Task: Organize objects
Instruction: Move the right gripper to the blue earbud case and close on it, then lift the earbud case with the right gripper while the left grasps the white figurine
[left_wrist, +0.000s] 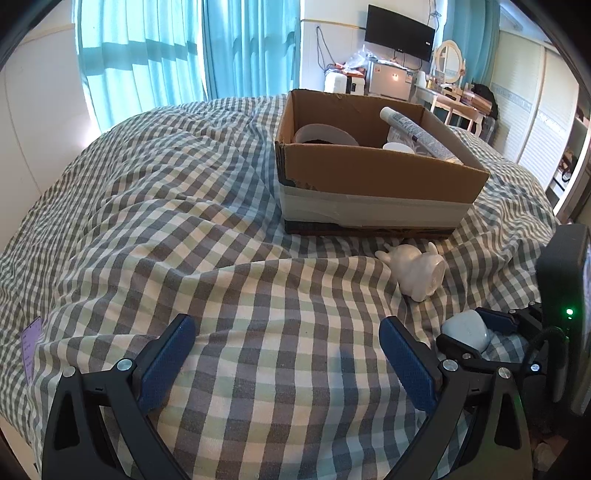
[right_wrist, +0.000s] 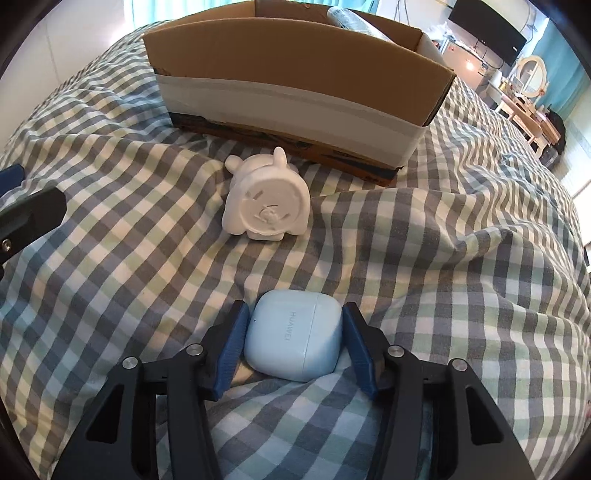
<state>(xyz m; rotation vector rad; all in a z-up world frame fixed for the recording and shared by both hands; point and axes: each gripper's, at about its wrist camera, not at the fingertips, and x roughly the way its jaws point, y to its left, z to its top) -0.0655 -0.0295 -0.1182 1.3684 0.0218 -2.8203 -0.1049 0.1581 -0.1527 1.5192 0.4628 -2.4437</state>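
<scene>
A pale blue earbud case (right_wrist: 293, 334) lies on the checked bedspread between the blue pads of my right gripper (right_wrist: 293, 325), which is shut on it; it also shows in the left wrist view (left_wrist: 467, 328). A white rabbit figurine (right_wrist: 267, 201) lies on its side just beyond, in front of an open cardboard box (right_wrist: 295, 85). In the left wrist view the figurine (left_wrist: 415, 267) lies before the box (left_wrist: 376, 177), which holds a white bowl (left_wrist: 325, 134) and a tube (left_wrist: 417, 133). My left gripper (left_wrist: 288, 350) is open and empty over the bedspread, left of the right gripper.
The checked bedspread (left_wrist: 166, 221) is rumpled with folds. A purple phone (left_wrist: 29, 350) lies at its far left edge. Blue curtains (left_wrist: 184, 55) hang behind; a dressing table (left_wrist: 454, 96) and TV (left_wrist: 399, 31) stand at the back right.
</scene>
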